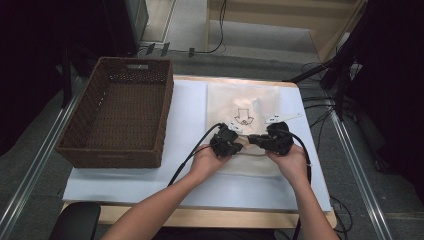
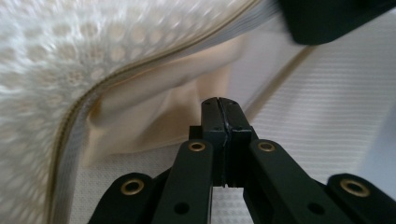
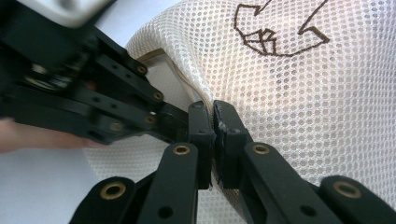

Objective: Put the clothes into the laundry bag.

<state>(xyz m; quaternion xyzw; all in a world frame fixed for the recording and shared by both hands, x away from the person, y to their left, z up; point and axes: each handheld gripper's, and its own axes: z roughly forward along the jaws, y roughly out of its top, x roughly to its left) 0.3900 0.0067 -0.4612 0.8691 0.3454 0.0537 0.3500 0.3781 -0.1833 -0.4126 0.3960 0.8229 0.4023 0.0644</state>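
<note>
A cream mesh bag (image 1: 245, 107) with a brown stitched design lies flat on the white mat (image 1: 185, 125). Both grippers meet at its near edge. My right gripper (image 1: 251, 139) (image 3: 214, 109) is shut on the mesh bag (image 3: 303, 93) at the zipped rim and lifts the top layer. My left gripper (image 1: 240, 147) (image 2: 219, 105) points into the opened mouth, jaws pressed together; I see nothing sticking out between them. Beige lining (image 2: 154, 112) shows under the raised mesh (image 2: 56, 56). In the right gripper view the left gripper (image 3: 183, 119) comes in from the left, its tips beside my right jaws.
A brown wicker basket (image 1: 112, 152) stands on the left of the table, beside the mat. Cables trail from both grippers toward the table's near edge (image 1: 210, 217). Dark stands and cables sit on the floor to the right (image 1: 345, 80).
</note>
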